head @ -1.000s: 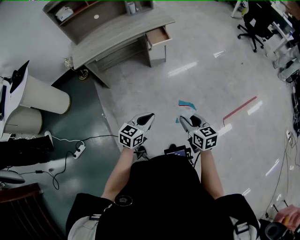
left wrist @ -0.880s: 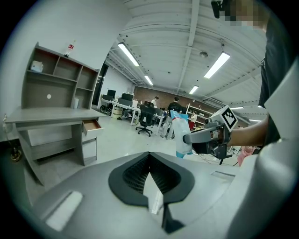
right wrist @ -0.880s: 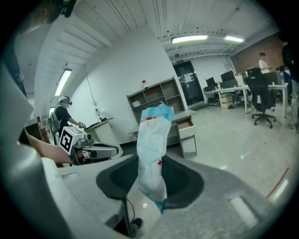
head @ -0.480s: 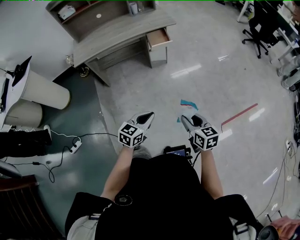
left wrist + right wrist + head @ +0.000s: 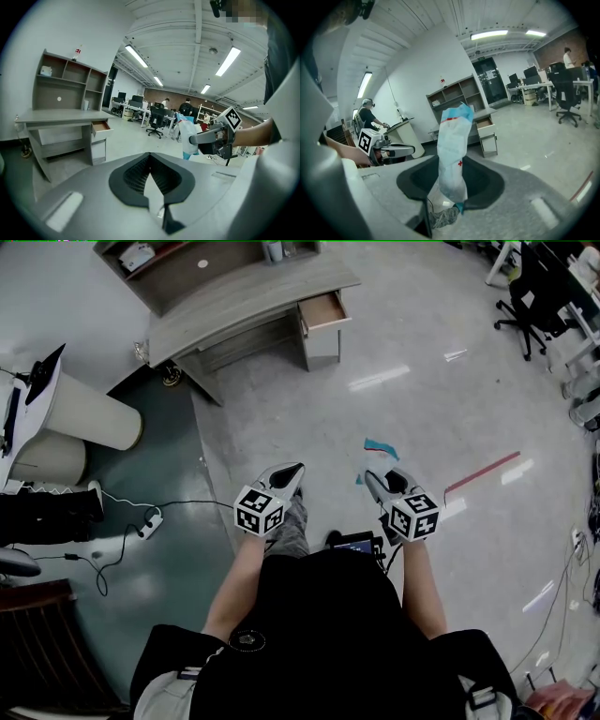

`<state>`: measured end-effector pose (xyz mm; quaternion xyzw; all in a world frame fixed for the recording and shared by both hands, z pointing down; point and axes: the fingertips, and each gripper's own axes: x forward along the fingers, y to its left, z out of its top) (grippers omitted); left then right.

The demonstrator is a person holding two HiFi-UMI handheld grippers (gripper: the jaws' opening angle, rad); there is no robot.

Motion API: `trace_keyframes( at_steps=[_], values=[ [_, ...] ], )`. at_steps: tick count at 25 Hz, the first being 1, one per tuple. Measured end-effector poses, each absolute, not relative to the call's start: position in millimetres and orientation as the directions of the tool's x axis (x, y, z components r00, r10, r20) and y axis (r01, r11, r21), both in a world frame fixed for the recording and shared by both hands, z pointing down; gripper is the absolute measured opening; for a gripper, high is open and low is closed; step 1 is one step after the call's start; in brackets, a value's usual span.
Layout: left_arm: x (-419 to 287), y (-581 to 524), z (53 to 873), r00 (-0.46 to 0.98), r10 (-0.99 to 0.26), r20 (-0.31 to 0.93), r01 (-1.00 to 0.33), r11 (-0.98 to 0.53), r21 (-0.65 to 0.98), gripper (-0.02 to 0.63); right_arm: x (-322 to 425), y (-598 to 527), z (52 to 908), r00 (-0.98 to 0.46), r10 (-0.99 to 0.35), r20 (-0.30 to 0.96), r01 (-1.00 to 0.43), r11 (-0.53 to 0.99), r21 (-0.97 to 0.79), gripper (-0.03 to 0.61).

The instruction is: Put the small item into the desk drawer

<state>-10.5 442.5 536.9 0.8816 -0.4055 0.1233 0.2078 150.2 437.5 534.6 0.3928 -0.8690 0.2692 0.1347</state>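
Right gripper (image 5: 451,161): I find the fingers clamped on the lower part of the small packet (image 5: 452,140), which stands up out of the grip. Left gripper (image 5: 150,157): fingers drawn together at the tips, nothing between them. Both are carried over the floor (image 5: 422,409), well apart from the desk (image 5: 253,301). Its drawer (image 5: 323,310) stands pulled out and open at the top.

Packet: a flat sealed pouch of white film with pale blue ends, a red stripe near the top and a small red cross. I judge it very light, soft, crinkly and somewhat slick, more likely to flop than hold its shape. The hold near the lower end looks adequate. I would not squeeze harder, as I cannot tell what it contains. I expect it to fall limp, so I would let go low inside the drawer.

Desk: grey wood-grain, a curved surface, a shelf unit (image 5: 178,263) on top, the drawer interior a brownish tone. Floor: pale, glossy, mirroring the lights.
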Motion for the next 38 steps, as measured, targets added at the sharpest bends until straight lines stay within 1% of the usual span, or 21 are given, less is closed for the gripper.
trace_keyframes(
  at_steps=[15,25,38],
  values=[
    [-36,343,545,0.677,-0.638,0.367,-0.736,-0.605,0.305,0.0,135,360,533,-0.591,-0.64,0.491,-0.806,0.496,-0.323,0.149],
    [-65,276,547,0.719,-0.595,0.358,-0.694,-0.637,0.336,0.0,100,305,531,-0.55,-0.658,0.515,-0.835,0.454,-0.313,0.149],
    [-103,189,545,0.772,-0.534,0.344,-0.632,-0.704,0.324,0.0,52,222,524,-0.506,-0.699,0.505,-0.862,0.414,-0.292,0.149]
  ],
)
